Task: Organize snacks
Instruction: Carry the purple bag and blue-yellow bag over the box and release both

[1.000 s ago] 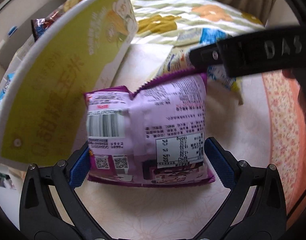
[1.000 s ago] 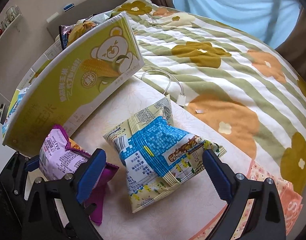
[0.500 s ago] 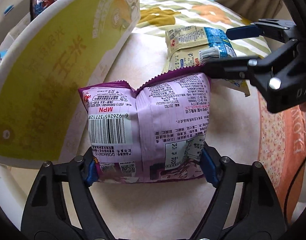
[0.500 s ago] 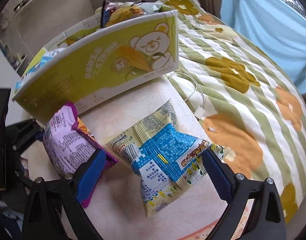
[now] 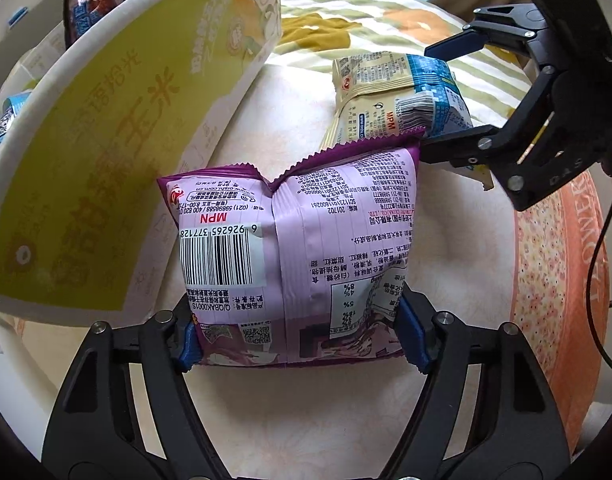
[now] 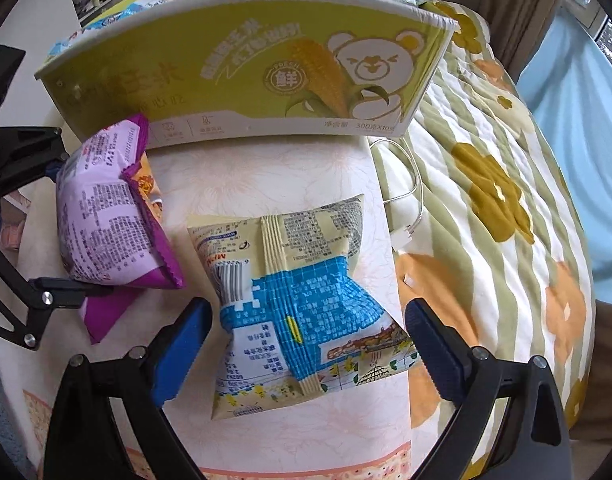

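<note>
My left gripper [image 5: 301, 332] is shut on a purple snack bag [image 5: 293, 248], blue pads pressing its lower sides; the bag is lifted slightly off the cream mat and also shows in the right wrist view [image 6: 109, 216]. A blue-and-yellow snack bag [image 6: 297, 312] lies flat on the mat and also shows in the left wrist view [image 5: 398, 92]. My right gripper [image 6: 306, 340] is open, its fingers straddling that bag's near end without touching it. A yellow-green cardboard box [image 6: 245, 72] with a bear and corn picture stands behind, holding several snack packs.
The cream mat [image 6: 265, 168] lies on a bed with a flowered, striped quilt [image 6: 486, 168]. A white cable [image 6: 410, 200] lies at the mat's right edge. The box wall [image 5: 105, 140] stands close on the left of the purple bag. An orange patterned border [image 5: 558, 280] runs along the mat's right.
My left gripper has closed on the purple bag and raised it. My right gripper has swung round and come down over the blue-and-yellow bag, still open.
</note>
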Demonstrator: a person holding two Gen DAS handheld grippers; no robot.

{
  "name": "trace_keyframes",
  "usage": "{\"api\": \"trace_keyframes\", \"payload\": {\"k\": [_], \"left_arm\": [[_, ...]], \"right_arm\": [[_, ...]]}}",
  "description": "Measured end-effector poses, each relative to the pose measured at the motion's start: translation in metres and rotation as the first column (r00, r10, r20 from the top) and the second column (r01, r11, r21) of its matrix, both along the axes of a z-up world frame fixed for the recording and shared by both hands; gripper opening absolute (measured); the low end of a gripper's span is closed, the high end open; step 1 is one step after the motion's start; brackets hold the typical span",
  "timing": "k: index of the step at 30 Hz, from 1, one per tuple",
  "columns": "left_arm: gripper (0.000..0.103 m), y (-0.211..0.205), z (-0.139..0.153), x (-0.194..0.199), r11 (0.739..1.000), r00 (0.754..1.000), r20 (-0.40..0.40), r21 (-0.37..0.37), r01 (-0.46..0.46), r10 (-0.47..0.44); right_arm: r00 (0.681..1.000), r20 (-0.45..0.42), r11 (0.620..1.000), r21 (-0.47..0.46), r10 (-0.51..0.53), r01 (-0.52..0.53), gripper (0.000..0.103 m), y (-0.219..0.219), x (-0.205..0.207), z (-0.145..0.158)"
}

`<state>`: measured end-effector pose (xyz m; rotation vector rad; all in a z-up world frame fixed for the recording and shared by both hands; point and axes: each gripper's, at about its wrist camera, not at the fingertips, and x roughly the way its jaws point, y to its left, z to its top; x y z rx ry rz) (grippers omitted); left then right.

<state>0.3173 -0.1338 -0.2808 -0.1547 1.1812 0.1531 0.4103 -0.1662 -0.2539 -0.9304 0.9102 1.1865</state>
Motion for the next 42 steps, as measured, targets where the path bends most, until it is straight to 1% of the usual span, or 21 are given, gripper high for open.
{"api": "trace_keyframes", "payload": {"k": [1,3,4,7,10,13,18,22,25,27,30,33,36,38,39,40,42], "left_arm": [[0.073,0.0,0.0,0.0,1.0,1.0,0.001,-0.002,-0.001,0.001],[0.073,0.001,0.002,-0.001,1.0,1.0,0.004,-0.003,0.001,-0.001],[0.073,0.001,0.003,-0.001,1.0,1.0,0.008,-0.001,0.003,-0.003],[0.073,0.001,0.008,-0.004,1.0,0.999,0.032,0.006,0.008,-0.008],[0.073,0.003,0.015,-0.009,1.0,0.999,0.048,0.0,0.013,-0.013],[0.073,0.003,0.026,-0.014,1.0,0.997,0.074,-0.008,0.029,-0.028],[0.073,0.002,0.056,-0.023,0.997,0.989,0.133,-0.019,0.073,-0.07],[0.073,0.003,0.093,-0.029,0.994,0.974,0.2,-0.018,0.11,-0.104],[0.073,0.014,0.126,-0.032,0.992,0.962,0.251,-0.032,0.118,-0.107],[0.073,0.028,0.149,-0.031,0.992,0.954,0.279,-0.024,0.121,-0.11],[0.073,0.06,0.183,-0.028,0.992,0.94,0.322,-0.029,0.126,-0.11],[0.073,0.094,0.206,-0.022,0.991,0.928,0.354,-0.018,0.13,-0.115],[0.073,0.133,0.217,-0.013,0.989,0.919,0.37,0.008,0.148,-0.14],[0.073,0.16,0.222,-0.007,0.985,0.915,0.37,0.006,0.172,-0.162],[0.073,0.175,0.222,-0.002,0.982,0.915,0.364,0.007,0.187,-0.177],[0.073,0.187,0.222,0.001,0.98,0.916,0.356,0.01,0.197,-0.188],[0.073,0.212,0.219,0.009,0.973,0.917,0.331,0.015,0.231,-0.223]], "right_arm": [[1.0,-0.002,1.0,0.003,-0.004,0.004,0.096,0.0,0.001,-0.002],[1.0,-0.021,1.0,0.023,-0.016,0.017,0.092,0.001,0.001,-0.003],[0.999,-0.03,0.999,0.028,-0.024,0.025,0.088,0.0,0.001,-0.004],[0.998,-0.022,0.997,0.044,-0.055,0.056,0.077,-0.002,-0.003,0.001],[0.991,-0.034,0.99,0.05,-0.128,0.13,0.069,-0.01,-0.002,0.01],[0.978,-0.038,0.976,0.064,-0.205,0.207,0.068,-0.022,-0.005,0.02],[0.931,-0.056,0.926,0.098,-0.361,0.365,0.068,-0.049,-0.012,0.048],[0.878,-0.043,0.87,0.127,-0.476,0.477,0.068,-0.067,-0.017,0.079],[0.834,-0.046,0.821,0.156,-0.55,0.55,0.068,-0.075,-0.022,0.108],[0.809,-0.061,0.791,0.181,-0.584,0.584,0.068,-0.077,-0.025,0.126],[0.777,-0.05,0.749,0.234,-0.628,0.62,0.068,-0.071,-0.036,0.157],[0.74,-0.047,0.7,0.288,-0.671,0.653,0.068,-0.057,-0.046,0.183],[0.697,-0.078,0.641,0.332,-0.712,0.692,0.068,-0.035,-0.052,0.199],[0.667,-0.103,0.602,0.349,-0.738,0.719,0.068,-0.014,-0.056,0.203],[0.654,-0.104,0.587,0.352,-0.75,0.729,0.068,-0.004,-0.057,0.204],[0.633,-0.11,0.565,0.354,-0.767,0.746,0.068,0.009,-0.059,0.205],[0.597,-0.142,0.523,0.353,-0.789,0.776,0.068,0.028,-0.061,0.205]]}}
